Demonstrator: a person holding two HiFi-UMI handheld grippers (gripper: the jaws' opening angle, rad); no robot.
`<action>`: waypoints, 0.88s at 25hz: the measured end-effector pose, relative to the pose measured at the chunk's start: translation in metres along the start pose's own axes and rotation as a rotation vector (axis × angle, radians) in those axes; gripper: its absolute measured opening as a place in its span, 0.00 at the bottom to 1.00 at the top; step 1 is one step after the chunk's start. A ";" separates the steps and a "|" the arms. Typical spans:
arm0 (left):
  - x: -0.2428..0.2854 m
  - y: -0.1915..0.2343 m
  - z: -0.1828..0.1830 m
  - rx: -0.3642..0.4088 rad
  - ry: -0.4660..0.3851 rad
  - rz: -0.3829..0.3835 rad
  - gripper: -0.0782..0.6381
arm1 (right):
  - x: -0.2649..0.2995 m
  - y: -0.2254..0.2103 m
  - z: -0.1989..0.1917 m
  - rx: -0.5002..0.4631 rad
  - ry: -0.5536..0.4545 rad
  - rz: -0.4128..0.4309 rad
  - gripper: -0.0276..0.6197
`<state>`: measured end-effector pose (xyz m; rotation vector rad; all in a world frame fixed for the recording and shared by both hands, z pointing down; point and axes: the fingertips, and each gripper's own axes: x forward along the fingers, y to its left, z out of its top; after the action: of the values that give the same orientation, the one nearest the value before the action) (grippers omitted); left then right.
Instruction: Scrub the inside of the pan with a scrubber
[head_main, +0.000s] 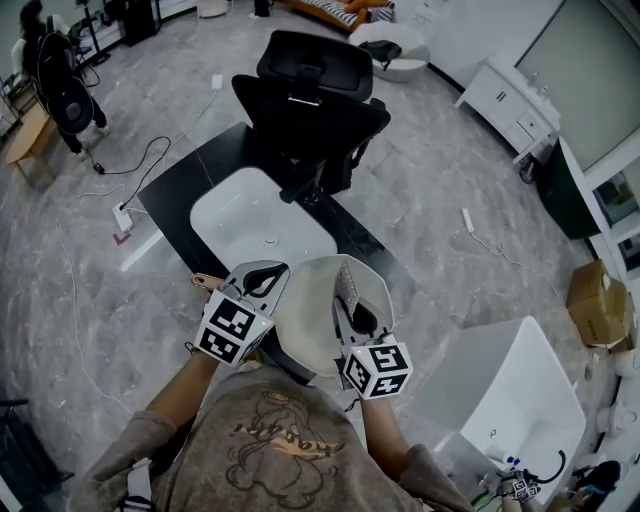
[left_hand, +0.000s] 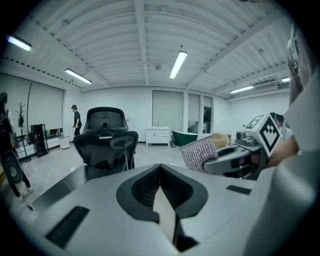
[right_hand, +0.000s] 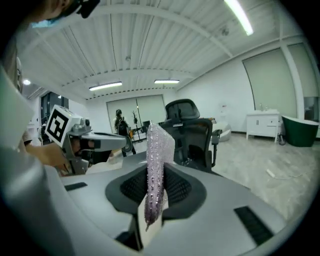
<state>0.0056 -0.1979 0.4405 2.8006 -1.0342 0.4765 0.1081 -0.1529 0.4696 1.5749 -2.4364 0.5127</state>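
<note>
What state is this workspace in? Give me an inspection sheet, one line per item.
Surface: black table with a white inset basin.
Job's things: pale grey pan tilted at the table's near edge; sparkly silver scrubber over its inside, contact cannot be told.
Clutter: nothing seen.
Grippers: left gripper jaws together beside the pan, a grip on it cannot be told; right gripper jaws shut on the scrubber.
Cables: white power strip with a black cable on the floor.
Surroundings: black office chair, cardboard box, white cabinet, a person far off.
</note>
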 end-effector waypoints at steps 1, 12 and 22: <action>-0.004 0.000 0.002 -0.010 -0.022 0.015 0.13 | -0.005 -0.001 0.005 -0.005 -0.028 -0.020 0.17; -0.011 0.000 0.000 -0.055 -0.065 0.027 0.13 | -0.011 -0.002 0.019 0.011 -0.144 -0.079 0.17; -0.016 0.001 0.003 -0.041 -0.084 0.053 0.13 | -0.010 0.004 0.021 0.005 -0.154 -0.070 0.17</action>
<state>-0.0059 -0.1897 0.4325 2.7851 -1.1246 0.3419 0.1093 -0.1516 0.4464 1.7556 -2.4797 0.4000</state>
